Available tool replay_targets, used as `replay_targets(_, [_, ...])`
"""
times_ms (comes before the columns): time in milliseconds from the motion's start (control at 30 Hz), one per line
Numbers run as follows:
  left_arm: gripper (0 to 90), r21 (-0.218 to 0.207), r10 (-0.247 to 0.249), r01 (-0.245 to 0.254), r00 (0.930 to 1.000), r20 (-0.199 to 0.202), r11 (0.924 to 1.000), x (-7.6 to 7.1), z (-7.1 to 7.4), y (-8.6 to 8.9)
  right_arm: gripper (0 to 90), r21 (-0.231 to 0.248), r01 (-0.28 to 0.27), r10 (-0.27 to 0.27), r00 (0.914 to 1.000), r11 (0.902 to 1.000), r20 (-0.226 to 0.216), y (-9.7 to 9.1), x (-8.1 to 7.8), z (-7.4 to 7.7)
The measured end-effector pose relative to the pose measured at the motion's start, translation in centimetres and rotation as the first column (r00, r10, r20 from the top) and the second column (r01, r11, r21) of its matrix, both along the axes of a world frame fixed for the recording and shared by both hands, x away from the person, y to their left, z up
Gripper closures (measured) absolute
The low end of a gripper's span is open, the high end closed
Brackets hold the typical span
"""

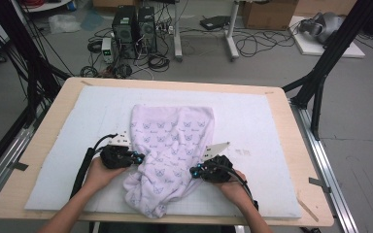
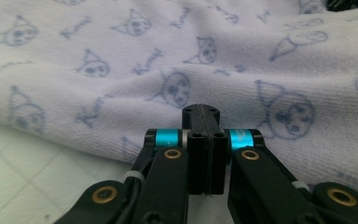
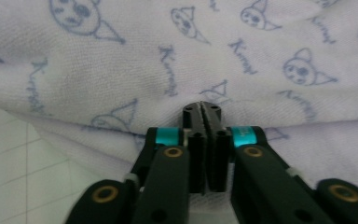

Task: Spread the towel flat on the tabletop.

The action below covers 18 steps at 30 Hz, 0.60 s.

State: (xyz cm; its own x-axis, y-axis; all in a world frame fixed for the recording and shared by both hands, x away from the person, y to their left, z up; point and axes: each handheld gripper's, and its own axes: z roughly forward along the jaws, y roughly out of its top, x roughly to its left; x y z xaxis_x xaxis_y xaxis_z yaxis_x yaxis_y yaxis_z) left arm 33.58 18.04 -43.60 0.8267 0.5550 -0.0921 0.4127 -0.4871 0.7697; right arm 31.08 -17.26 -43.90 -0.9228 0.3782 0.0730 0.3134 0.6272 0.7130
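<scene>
- Your towel (image 1: 171, 154), pale lilac with a blue cat-face print, lies rumpled on the white mat (image 1: 252, 116) that covers the wooden table (image 1: 43, 141); its far end is spread flat, its near end is bunched close to the mat's front edge.
- Your left gripper (image 1: 137, 158) sits at the towel's left edge, about halfway along the cloth, pointing inward.
- In the left gripper view, its fingers (image 2: 200, 140) are pressed together, tips against the cloth (image 2: 121, 60). Whether a fold is caught between them cannot be told.
- Your right gripper (image 1: 194, 171) sits at the towel's right edge, slightly nearer to you than the left, also pointing inward.
- In the right gripper view, its fingers (image 3: 201, 140) are likewise closed tight, tips buried at a fold of the cloth (image 3: 144, 60). A pinch of fabric cannot be confirmed.
- Your hands rest low on the mat, one on each side of the towel, well apart.
- Beyond the table, computer towers (image 1: 133, 30) stand on the floor.
</scene>
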Motion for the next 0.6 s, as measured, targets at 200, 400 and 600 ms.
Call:
replay_targets(200, [89.7,-0.041,0.068,-0.068,0.9974,0.021,0.9969,0.9,1.7,1.1,89.8,0.038,0.055,-0.056,0.9971,0.9978,0.051,-1.2,1.2,2.5])
replay_targets(400, [85.1,-0.035,0.110,-0.109,0.9937,0.019,0.9934,1.4,1.9,1.2,88.0,0.047,0.040,-0.042,0.9975,0.9981,0.057,-1.2,1.0,3.0])
replay_targets(600, [61.3,-0.081,0.019,-0.017,0.9994,0.028,0.9966,-1.2,2.9,1.9,63.0,0.130,-0.029,0.023,0.9984,0.9910,0.052,-1.1,-1.3,3.2])
